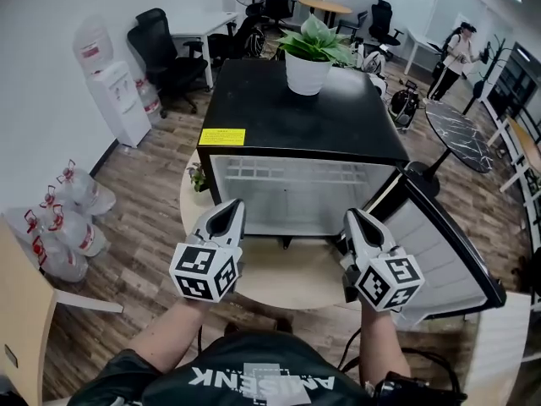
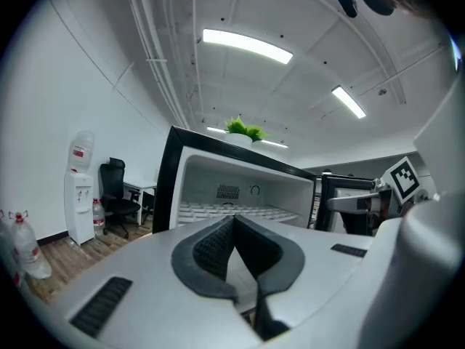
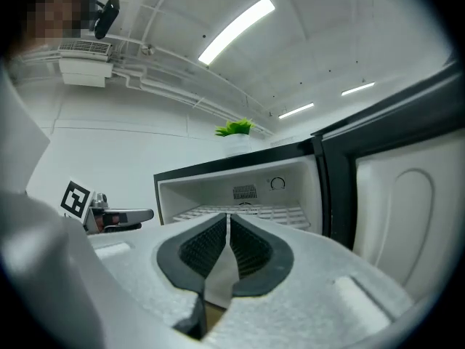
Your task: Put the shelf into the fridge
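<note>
The left gripper [image 1: 229, 205] is closed: its two black ribbed pads meet at the tips and nothing is between them. The right gripper [image 1: 351, 215] is closed to a hairline slit, and it too holds nothing. Neither gripper touches anything. Each has a pale grey moulded plastic body that narrows to a point. At the rear of each is a white cube printed with black square markers.

Both grippers are held out side by side, well apart and roughly level. They point into the open front of a small fridge [image 1: 304, 112] and stop short of it. A bare forearm [image 1: 165, 335] reaches forward behind the left one.

The fridge is a boxy black cabinet with a smooth white interior. It stands on a round, pale wood tabletop [image 1: 279, 279]. The shelf [image 1: 287, 174], a white wire grid, is already inside the fridge. It lies flat and spans the compartment from wall to wall.

The fridge door [image 1: 444, 244] hangs open to the right, black-edged with a white moulded lining. A leafy green plant [image 1: 317, 41] in a white pot sits on top of the fridge. A yellow label [image 1: 221, 137] is stuck near the top's front left corner.
</note>
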A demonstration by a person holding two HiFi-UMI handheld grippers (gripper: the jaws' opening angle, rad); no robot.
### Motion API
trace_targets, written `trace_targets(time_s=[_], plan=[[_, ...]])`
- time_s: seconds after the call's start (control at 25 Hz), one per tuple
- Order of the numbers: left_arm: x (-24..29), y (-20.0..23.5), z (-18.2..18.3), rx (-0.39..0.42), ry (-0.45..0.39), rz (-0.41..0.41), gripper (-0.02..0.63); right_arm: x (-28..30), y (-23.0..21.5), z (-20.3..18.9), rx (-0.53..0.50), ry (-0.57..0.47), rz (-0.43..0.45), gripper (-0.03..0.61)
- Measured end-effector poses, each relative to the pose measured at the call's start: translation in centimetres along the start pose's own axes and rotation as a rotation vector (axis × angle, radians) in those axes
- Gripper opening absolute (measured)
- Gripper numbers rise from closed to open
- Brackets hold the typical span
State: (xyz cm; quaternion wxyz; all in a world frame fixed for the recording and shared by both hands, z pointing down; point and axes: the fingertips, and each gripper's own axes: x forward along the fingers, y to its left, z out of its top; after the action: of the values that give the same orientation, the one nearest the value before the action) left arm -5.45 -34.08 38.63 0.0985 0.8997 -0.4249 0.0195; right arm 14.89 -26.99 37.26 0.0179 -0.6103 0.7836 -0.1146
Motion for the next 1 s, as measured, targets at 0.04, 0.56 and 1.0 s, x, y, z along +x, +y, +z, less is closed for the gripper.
trace_targets(time_s=[0.04,0.56,1.0], plan=[[-0.4,0.0,0.4,0.009,-0.003,0.004,0.002,-0.4,0.5,0.2,-0.003,0.000,0.004,0.023],[-3.8,-2.3,2.8,0.009,-0.088,-0.097,0.002,-3.0,2.6,1.0,-0.058,-0.011,-0.001,0.007],[-3.8,-3.2,3.1,0.052,-0.082,-0.084,0.002,-3.4,2.4,1.9,-0.048,-0.033,-0.023,0.006]])
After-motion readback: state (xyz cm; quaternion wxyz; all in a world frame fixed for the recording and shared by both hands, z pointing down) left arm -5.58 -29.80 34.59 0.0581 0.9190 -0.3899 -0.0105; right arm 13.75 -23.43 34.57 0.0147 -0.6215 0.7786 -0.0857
